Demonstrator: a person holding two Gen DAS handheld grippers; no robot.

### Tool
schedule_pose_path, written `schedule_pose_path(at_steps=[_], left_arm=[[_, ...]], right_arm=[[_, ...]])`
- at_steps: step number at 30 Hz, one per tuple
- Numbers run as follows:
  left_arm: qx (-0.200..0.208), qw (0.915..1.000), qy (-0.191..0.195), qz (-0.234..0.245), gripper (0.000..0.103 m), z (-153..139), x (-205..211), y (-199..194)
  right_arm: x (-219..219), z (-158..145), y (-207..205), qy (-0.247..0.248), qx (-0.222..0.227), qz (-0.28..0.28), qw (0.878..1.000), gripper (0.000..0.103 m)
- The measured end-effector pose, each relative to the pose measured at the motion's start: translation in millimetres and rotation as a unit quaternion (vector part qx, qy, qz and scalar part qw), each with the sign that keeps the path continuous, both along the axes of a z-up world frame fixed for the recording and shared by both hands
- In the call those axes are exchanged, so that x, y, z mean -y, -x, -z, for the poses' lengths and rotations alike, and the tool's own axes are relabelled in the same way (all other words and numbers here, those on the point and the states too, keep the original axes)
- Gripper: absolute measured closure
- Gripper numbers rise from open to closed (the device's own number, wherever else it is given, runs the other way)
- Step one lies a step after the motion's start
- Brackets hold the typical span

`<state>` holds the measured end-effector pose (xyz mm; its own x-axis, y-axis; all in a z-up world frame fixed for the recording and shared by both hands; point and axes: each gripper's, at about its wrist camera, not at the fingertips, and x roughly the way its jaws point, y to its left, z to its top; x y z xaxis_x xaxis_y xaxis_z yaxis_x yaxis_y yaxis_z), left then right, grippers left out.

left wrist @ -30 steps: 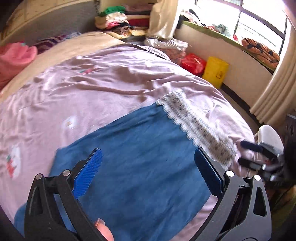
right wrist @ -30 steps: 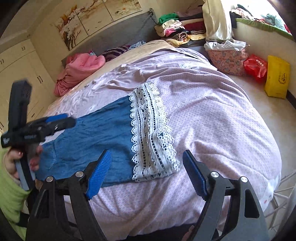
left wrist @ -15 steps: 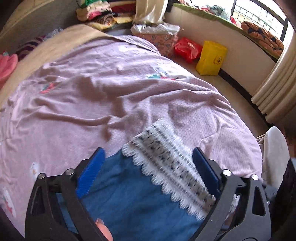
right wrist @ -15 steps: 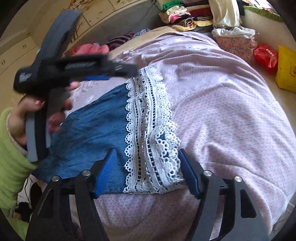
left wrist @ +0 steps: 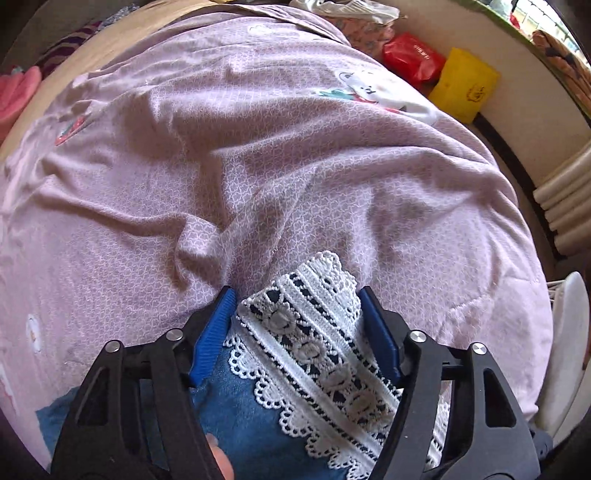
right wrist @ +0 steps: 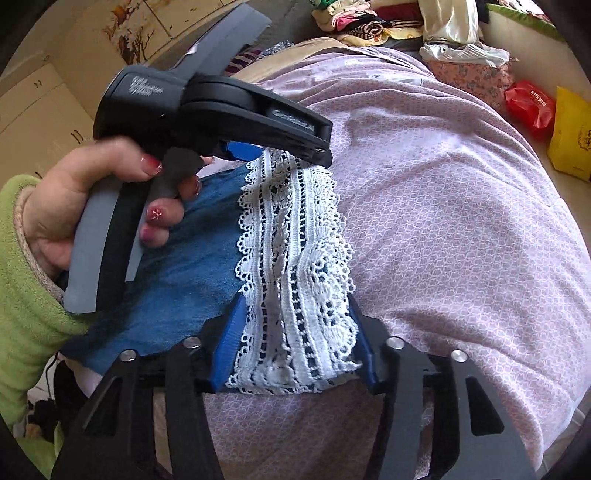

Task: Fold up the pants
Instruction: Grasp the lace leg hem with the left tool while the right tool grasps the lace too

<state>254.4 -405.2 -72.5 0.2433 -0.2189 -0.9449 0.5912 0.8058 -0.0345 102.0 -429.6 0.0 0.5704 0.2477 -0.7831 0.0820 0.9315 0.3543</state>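
Observation:
Blue denim pants (right wrist: 192, 266) with a white lace hem (right wrist: 295, 258) lie flat on a lilac bed cover (right wrist: 443, 221). My left gripper (left wrist: 295, 299) points steeply down at the far end of the lace hem (left wrist: 314, 332); its jaws are closing, with the lace between the blue pads and denim (left wrist: 243, 417) below. In the right wrist view a hand (right wrist: 74, 192) in a green sleeve holds the left gripper (right wrist: 284, 157) there. My right gripper (right wrist: 295, 325) straddles the near end of the lace, its jaws closing with the lace between them.
A red bag (left wrist: 412, 59) and a yellow bag (left wrist: 463, 85) lie on the floor beyond the bed's right side. Piled clothes (right wrist: 369, 22) sit at the head of the bed. A curtain (left wrist: 565, 199) hangs at right, and pink cloth (left wrist: 18, 92) lies far left.
The left gripper travelled from over the denim to the lace hem and dropped lower, its jaws narrowing around the lace. The right gripper sank onto the near end of the lace, jaws narrowing too.

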Motion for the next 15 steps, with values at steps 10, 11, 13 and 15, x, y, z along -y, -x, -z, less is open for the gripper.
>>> schedule_pose_path(at_steps=[10, 11, 13, 15], left_arm=[[0.004, 0.9978, 0.066, 0.007, 0.081, -24, -27, 7], [-0.003, 0.9963, 0.086, 0.003, 0.081, -29, -36, 7], [-0.020, 0.9910, 0.132, -0.008, 0.082, -40, -55, 8], [-0.031, 0.9848, 0.170, -0.012, 0.082, -49, -75, 6]], right_arm=[[-12, -21, 10, 0.019, 0.057, -0.019, 0.998, 0.079], [-15, -24, 12, 0.022, 0.063, -0.022, 0.998, 0.079], [-23, -31, 13, 0.023, 0.075, -0.031, 0.996, 0.079], [-33, -41, 17, 0.021, 0.092, -0.045, 0.995, 0.079]])
